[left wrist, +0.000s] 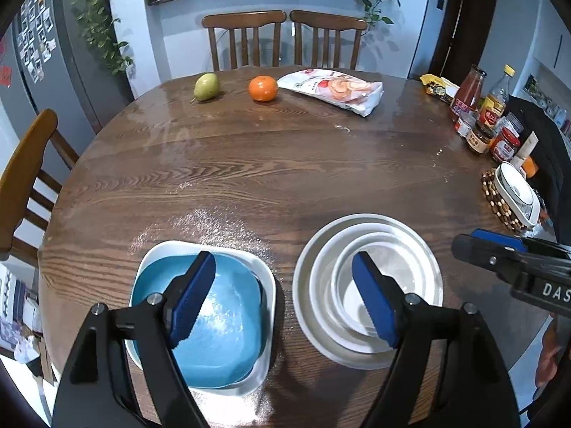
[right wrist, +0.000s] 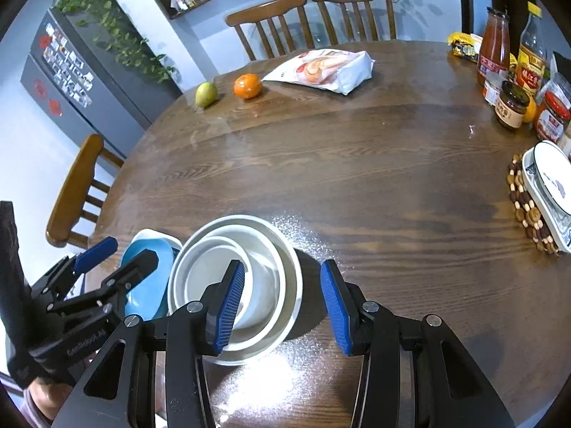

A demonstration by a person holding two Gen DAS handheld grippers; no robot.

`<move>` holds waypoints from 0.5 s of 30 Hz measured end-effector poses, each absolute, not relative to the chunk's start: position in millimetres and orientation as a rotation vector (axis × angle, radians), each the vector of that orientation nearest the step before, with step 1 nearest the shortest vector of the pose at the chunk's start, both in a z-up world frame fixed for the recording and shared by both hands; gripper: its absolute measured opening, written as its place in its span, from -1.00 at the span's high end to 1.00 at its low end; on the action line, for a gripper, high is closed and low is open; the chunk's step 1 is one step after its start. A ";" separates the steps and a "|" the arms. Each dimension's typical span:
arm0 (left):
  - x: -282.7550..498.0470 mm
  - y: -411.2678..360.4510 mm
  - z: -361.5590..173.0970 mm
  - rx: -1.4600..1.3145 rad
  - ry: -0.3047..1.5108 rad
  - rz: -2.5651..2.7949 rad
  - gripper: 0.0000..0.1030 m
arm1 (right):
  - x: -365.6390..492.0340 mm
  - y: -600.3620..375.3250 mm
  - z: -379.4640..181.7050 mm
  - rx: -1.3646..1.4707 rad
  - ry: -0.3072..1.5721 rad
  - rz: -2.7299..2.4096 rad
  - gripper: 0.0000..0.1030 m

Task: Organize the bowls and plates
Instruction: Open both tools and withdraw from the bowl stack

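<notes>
Left hand-held gripper: nearest the lens in the left wrist view, jaws spread wide with nothing between the blue pads; one finger hangs over the blue plate, the other over the white stack.
Right hand-held gripper: jaws parted, pads not pressing on anything; its left pad hangs over the white stack, its right pad over bare wood.
Desk: round, dark wood grain, glossy, with wooden chairs at the far edge and the left.
White stack: near edge of the desk, right of the blue plate; a wide white plate carrying two smaller white bowls nested one inside the other.
Blue plate: squarish, lying inside a white square dish at the near left, just beside the white stack without touching it.
Snack bag: far side of the desk, right of the orange, lying flat.
Oval dish: white, on a beaded wooden trivet at the right edge.
Bottles and jars: clustered at the far right edge.
Orange: far side, between the pear and the bag.
Pear: green, far left of the orange.
</notes>
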State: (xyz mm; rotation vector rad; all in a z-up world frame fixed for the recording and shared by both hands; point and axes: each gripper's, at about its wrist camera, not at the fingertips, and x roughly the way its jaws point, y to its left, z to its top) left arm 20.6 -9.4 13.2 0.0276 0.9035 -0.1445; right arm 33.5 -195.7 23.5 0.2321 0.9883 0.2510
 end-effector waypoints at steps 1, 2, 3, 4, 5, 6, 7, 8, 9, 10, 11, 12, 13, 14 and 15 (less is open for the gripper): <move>20.7 -8.5 12.8 0.022 0.907 -0.141 -0.53 | 32.6 -193.5 23.7 0.221 0.988 0.257 0.12; 20.7 -7.5 12.2 0.019 0.911 -0.137 -0.53 | 31.9 -192.9 23.7 0.214 0.988 0.260 0.12; 20.6 -6.4 11.5 0.017 0.916 -0.136 -0.53 | 31.3 -190.9 23.7 0.205 0.989 0.264 0.12; 20.4 -5.7 11.2 0.016 0.919 -0.135 -0.53 | 30.4 -188.9 23.4 0.195 0.991 0.269 0.12; 20.2 -5.0 10.7 0.014 0.923 -0.133 -0.53 | 29.5 -187.4 22.9 0.189 0.993 0.273 0.12; 19.5 -4.4 10.4 0.013 0.926 -0.133 -0.53 | 28.7 -187.0 22.3 0.185 0.996 0.277 0.12; 18.3 -3.7 10.1 0.011 0.927 -0.134 -0.53 | 27.6 -185.6 21.8 0.180 1.000 0.283 0.12; 17.3 -2.6 9.7 0.008 0.930 -0.135 -0.53 | 26.4 -184.4 21.2 0.176 1.003 0.289 0.12; 16.6 -2.1 9.5 0.005 0.932 -0.138 -0.53 | 25.7 -183.9 20.6 0.172 1.005 0.292 0.12; 15.8 -1.3 8.8 0.001 0.938 -0.141 -0.53 | 24.8 -182.8 19.5 0.163 1.009 0.295 0.12; 15.7 -1.1 8.0 -0.003 0.944 -0.143 -0.55 | 24.3 -182.7 18.3 0.161 1.013 0.294 0.12; 15.2 0.6 6.8 -0.013 0.952 -0.151 -0.58 | 23.2 -182.3 16.7 0.160 1.019 0.296 0.12; 14.8 2.1 5.4 -0.025 0.963 -0.161 -0.60 | 22.5 -182.6 15.1 0.161 1.025 0.298 0.12; 14.3 4.7 3.7 -0.042 0.975 -0.173 -0.65 | 21.0 -182.7 13.7 0.162 1.029 0.296 0.12; 13.7 8.5 1.6 -0.069 0.989 -0.181 -0.67 | 20.4 -184.3 12.2 0.164 1.032 0.294 0.12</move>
